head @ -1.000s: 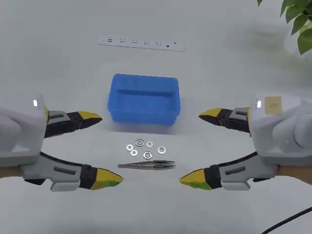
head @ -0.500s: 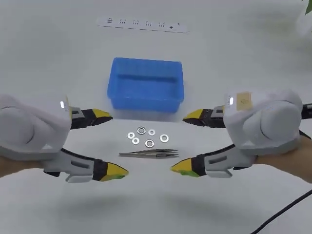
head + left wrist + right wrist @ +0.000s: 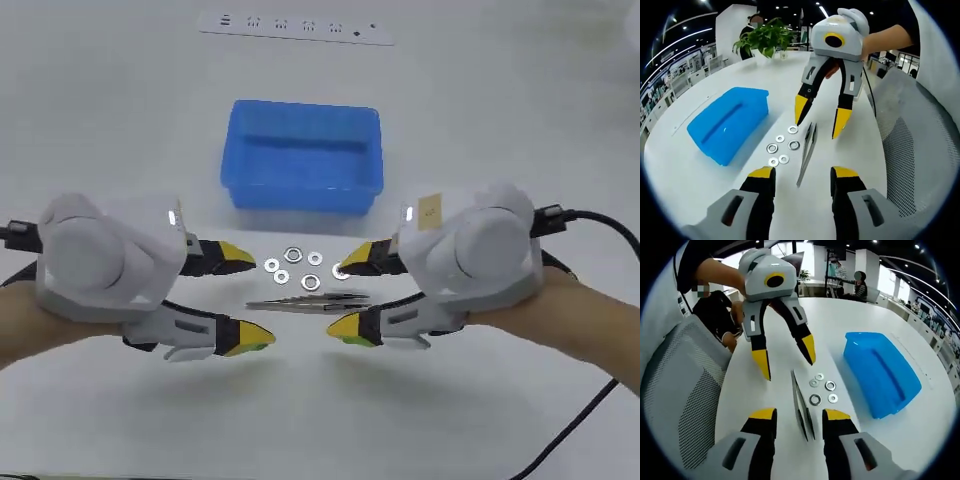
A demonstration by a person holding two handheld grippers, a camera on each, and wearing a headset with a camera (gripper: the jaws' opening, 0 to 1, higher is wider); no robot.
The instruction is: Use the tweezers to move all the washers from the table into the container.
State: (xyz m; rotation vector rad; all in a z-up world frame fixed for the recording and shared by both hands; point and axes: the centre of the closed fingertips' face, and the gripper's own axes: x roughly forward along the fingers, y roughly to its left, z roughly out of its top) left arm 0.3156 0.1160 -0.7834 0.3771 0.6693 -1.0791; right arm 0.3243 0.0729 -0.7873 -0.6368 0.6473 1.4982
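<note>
A white power strip [image 3: 297,28] lies on the white table [image 3: 500,120], well beyond the left claw [image 3: 258,298] and the right claw [image 3: 339,294]. A black cable [image 3: 570,425] crosses the table behind the right claw. In the left gripper view, a leafy plant [image 3: 771,36] stands far ahead of that claw, to its left, and a grey mesh chair [image 3: 912,135] sits off to its right. In the right gripper view, a mesh chair [image 3: 690,390] is left of that claw and people [image 3: 858,287] sit far ahead.
</note>
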